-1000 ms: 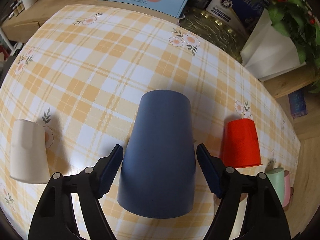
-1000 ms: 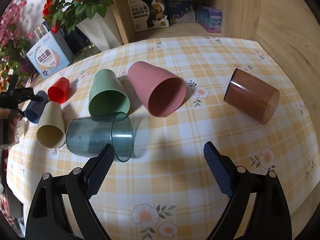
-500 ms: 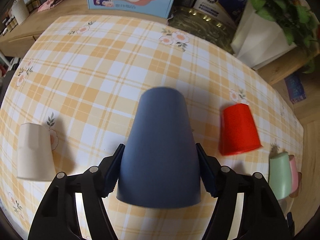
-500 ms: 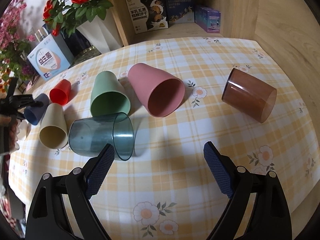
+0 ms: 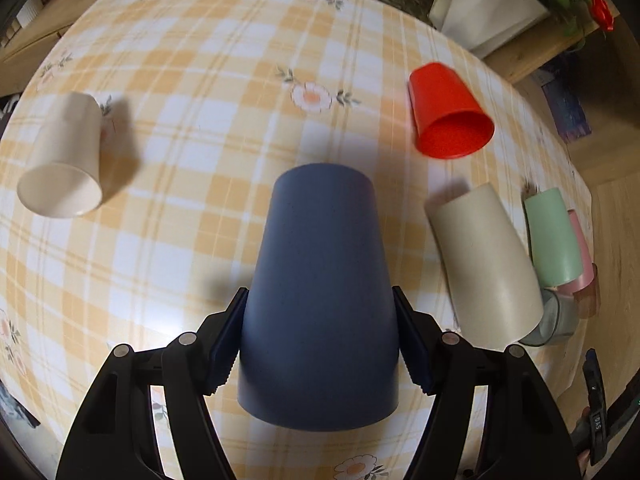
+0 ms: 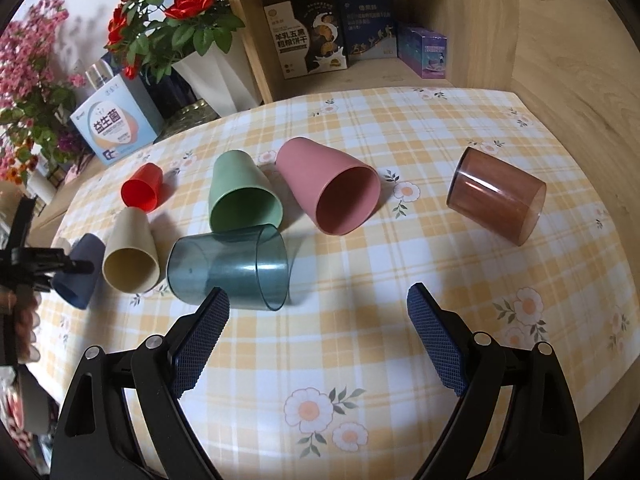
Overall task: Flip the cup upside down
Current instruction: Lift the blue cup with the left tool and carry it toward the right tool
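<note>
Two tools in view. Left tool (image 5: pixel 320 344) clamped on dark blue plastic cup (image 5: pixel 320 292) near its rim, base pointing away, above checked-cloth tabletop (image 5: pixel 192 92). Right tool (image 6: pixel 318 334) wide apart, holding nothing, over tabletop nr lying clear teal tumbler (image 6: pixel 228 268). Red plastic cup (image 5: pixel 450 112) & beige plastic cup (image 5: pixel 484 264) lie to blue cup's right.

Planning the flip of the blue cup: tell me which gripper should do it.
Left. The left gripper already has its jaws pressed on both sides of the blue cup. The right gripper is open over bare tablecloth, far from that cup.
</note>
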`<state>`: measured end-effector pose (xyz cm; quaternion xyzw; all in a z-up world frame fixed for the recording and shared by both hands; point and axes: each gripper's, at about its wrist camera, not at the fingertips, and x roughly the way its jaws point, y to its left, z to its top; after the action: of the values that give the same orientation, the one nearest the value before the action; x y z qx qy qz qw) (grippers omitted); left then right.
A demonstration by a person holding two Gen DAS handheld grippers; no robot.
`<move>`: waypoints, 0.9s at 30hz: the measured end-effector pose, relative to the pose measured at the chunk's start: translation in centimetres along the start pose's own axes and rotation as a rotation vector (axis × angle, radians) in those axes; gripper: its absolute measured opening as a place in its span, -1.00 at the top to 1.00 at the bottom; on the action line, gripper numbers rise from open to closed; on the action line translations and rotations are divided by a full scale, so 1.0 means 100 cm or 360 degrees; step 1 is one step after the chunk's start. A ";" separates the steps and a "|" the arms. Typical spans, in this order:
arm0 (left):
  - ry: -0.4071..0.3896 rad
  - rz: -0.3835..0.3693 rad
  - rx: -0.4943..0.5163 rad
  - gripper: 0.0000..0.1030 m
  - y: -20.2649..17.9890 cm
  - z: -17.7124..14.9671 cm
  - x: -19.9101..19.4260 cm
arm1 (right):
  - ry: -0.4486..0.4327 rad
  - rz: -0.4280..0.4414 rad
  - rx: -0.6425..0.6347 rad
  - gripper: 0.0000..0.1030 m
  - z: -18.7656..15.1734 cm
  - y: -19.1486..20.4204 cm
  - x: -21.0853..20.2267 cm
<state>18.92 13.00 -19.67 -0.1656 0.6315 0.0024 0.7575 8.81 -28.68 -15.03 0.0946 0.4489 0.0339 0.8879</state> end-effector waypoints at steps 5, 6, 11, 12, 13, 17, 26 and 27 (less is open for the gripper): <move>0.0027 -0.0029 -0.0052 -0.30 -0.001 0.002 0.010 | -0.0039 -0.0013 0.0027 -0.70 -0.002 -0.007 -0.011; 0.0028 -0.0027 -0.0055 -0.30 -0.001 0.003 0.011 | -0.0044 -0.0017 0.0040 -0.70 -0.002 -0.010 -0.013; 0.0037 -0.0030 -0.0076 -0.29 -0.001 0.009 0.013 | -0.0037 -0.0025 0.0073 -0.70 -0.006 -0.018 -0.017; 0.0036 -0.0026 -0.0076 -0.28 -0.002 0.010 0.014 | -0.0036 -0.0024 0.0075 -0.70 -0.006 -0.018 -0.017; 0.0027 -0.0027 -0.0075 -0.28 -0.002 0.010 0.014 | -0.0034 -0.0021 0.0076 -0.70 -0.006 -0.018 -0.017; -0.0064 -0.0040 -0.0037 -0.27 -0.006 0.006 0.004 | -0.0056 -0.0015 0.0065 -0.70 -0.007 -0.017 -0.021; -0.0113 -0.0129 0.0047 -0.27 -0.015 -0.034 -0.030 | -0.0066 0.0011 0.0086 -0.70 -0.008 -0.015 -0.025; -0.0114 -0.0144 0.0059 -0.27 -0.016 -0.040 -0.034 | -0.0069 0.0016 0.0085 -0.70 -0.008 -0.015 -0.026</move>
<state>14.79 11.15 -16.63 -0.1797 0.5957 -0.0374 0.7819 6.57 -30.37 -13.76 0.1212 0.4299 0.0244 0.8944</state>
